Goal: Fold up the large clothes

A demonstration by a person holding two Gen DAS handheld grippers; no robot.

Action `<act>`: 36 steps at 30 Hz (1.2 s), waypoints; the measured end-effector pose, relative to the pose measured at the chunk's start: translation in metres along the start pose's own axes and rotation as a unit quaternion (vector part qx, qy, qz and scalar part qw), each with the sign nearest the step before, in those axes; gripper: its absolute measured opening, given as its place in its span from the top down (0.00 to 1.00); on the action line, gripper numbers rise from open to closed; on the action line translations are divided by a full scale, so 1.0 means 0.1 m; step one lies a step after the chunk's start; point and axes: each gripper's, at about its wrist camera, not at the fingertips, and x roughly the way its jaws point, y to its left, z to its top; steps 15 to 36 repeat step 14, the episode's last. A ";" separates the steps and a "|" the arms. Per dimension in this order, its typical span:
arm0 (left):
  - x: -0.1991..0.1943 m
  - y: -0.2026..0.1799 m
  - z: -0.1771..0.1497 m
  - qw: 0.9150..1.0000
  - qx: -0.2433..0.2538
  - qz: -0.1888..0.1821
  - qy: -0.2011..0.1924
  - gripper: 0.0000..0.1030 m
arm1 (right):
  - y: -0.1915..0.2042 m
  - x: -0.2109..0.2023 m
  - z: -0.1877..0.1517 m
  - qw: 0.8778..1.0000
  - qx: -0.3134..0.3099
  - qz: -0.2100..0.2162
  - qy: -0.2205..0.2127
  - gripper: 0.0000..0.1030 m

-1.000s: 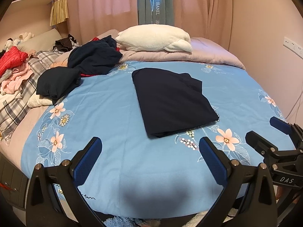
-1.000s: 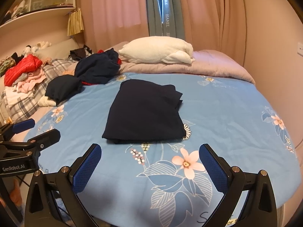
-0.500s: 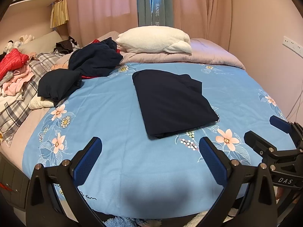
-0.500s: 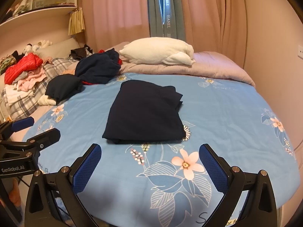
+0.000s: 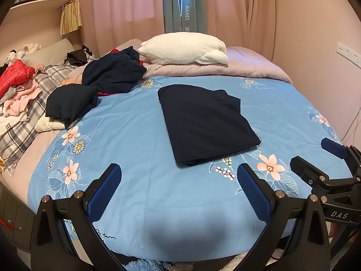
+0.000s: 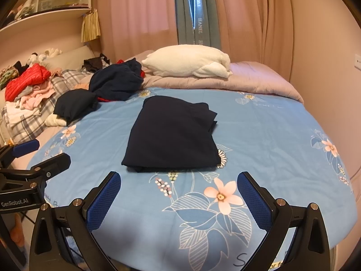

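A dark navy garment [image 5: 206,122] [image 6: 173,135] lies folded into a flat rectangle in the middle of the blue floral bedspread [image 5: 140,135] [image 6: 270,140]. My left gripper [image 5: 178,187] hangs open over the bed's near edge, short of the garment and holding nothing. My right gripper [image 6: 178,194] is also open and empty, just in front of the garment's near edge. Each gripper shows at the side of the other's view, the right gripper [image 5: 315,158] and the left gripper [image 6: 42,155].
A folded dark garment [image 5: 70,103] and a crumpled navy heap [image 5: 112,74] lie at the bed's left. Further left is a pile of red, pink and plaid clothes [image 5: 18,90]. A white pillow [image 5: 185,48] rests on a lilac quilt [image 5: 248,67] at the back.
Both grippers have drifted slightly, so the view shifts a little. The folded garment has not moved and both grippers stay open.
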 end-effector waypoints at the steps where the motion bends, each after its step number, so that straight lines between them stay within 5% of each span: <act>1: -0.01 0.00 0.00 1.000 0.001 0.001 -0.002 0.00 | 0.00 0.00 0.00 1.000 0.000 0.000 0.000 0.01; 36: 0.01 -0.01 0.01 1.000 -0.001 0.006 0.001 0.00 | 0.01 -0.01 0.00 1.000 0.001 -0.001 -0.001 0.01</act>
